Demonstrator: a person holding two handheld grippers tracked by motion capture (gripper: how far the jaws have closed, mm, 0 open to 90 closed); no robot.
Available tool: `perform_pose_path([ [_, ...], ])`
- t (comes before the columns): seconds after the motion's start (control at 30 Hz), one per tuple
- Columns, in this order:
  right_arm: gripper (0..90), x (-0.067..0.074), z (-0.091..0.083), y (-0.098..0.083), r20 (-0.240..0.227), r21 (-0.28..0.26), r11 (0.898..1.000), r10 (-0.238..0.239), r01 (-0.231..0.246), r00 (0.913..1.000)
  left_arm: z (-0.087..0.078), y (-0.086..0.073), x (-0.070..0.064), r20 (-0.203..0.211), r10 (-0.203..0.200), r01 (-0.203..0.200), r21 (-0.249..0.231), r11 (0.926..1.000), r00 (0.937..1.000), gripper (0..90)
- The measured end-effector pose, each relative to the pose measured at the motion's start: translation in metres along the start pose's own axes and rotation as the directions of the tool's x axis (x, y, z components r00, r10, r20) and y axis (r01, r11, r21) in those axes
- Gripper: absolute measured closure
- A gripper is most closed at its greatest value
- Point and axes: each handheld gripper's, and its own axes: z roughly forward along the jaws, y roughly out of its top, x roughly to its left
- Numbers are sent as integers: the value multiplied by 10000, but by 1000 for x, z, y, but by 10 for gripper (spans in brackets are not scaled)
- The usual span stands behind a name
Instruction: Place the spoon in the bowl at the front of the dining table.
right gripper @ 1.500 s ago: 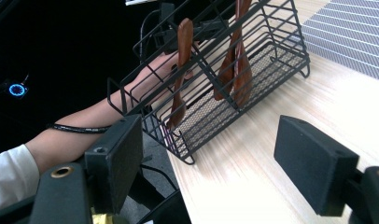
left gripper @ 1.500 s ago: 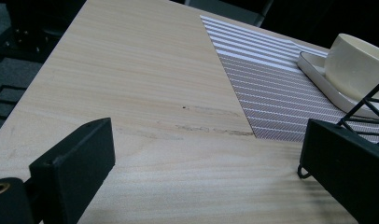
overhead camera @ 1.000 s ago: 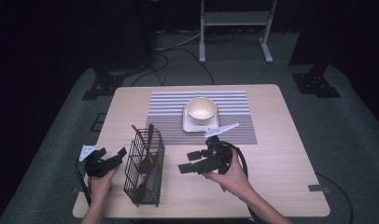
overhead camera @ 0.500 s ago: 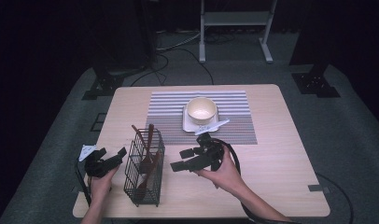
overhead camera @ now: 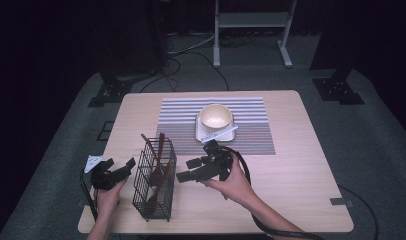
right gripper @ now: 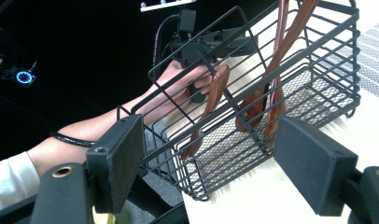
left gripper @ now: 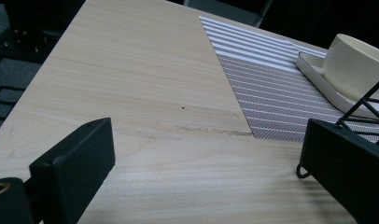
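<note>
**A:** Where's the wire basket (overhead camera: 153, 185) standing?

**B:** Upright near the front-left corner of the table (overhead camera: 301, 165), well short of the striped placemat (overhead camera: 251, 132). It carries several brown wooden utensils (overhead camera: 158, 165) that lean with their handles above the rim. The right gripper view shows their broad ends down on the mesh floor.

**A:** How do you reckon it will handle?

**B:** Light and stiff, I'd judge. Thin wire gives little surface, so flat pads could slide off a single rod. It stands tall and narrow, and the leaning utensils could tip it if it's shoved high up. The top rim wire or a corner upright looks like the safest place to pinch; a utensil handle, hard and smooth, would want a firm squeeze near its middle.

**A:** And the grippers?

**B:** The right gripper (overhead camera: 191, 170) points at the basket's right side, jaws spread wide, nothing between them. In its own view the basket (right gripper: 271, 98) sits between and just beyond the pads (right gripper: 313, 163), not touching that I can tell. The left gripper (overhead camera: 116, 172) lies just beside the basket's left side, jaws also wide and empty; in its view a basket corner (left gripper: 369, 112) shows against the right-hand pad (left gripper: 341, 168), very close, perhaps touching.

**A:** The cream bowl (overhead camera: 216, 117)?

**B:** On its white square plate (overhead camera: 230, 134) on the placemat, well apart from both grippers.
</note>
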Motion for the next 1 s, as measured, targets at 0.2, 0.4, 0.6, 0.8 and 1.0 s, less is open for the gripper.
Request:
perform_pose_path([
  [0.2,235,-2,7,3,-47,47,9999,95,-95,9999,0,0,0,-3,0,0,-16,10000,10000,23],
  [0.4,239,-6,11,5,-123,32,9997,239,-238,9996,0,0,0,6,-3,3,-24,10000,10000,23],
  [0.6,269,-4,17,10,-107,101,9997,210,-209,9997,0,0,0,9,-4,4,-10,10000,10000,23],
  [0.8,312,-3,24,13,-117,181,9997,140,-137,9998,0,0,0,18,-29,29,-50,10000,10000,22],
  [1.0,379,-2,29,16,-62,264,9996,130,-129,9999,0,0,0,21,-42,42,-65,10000,10000,22],
])
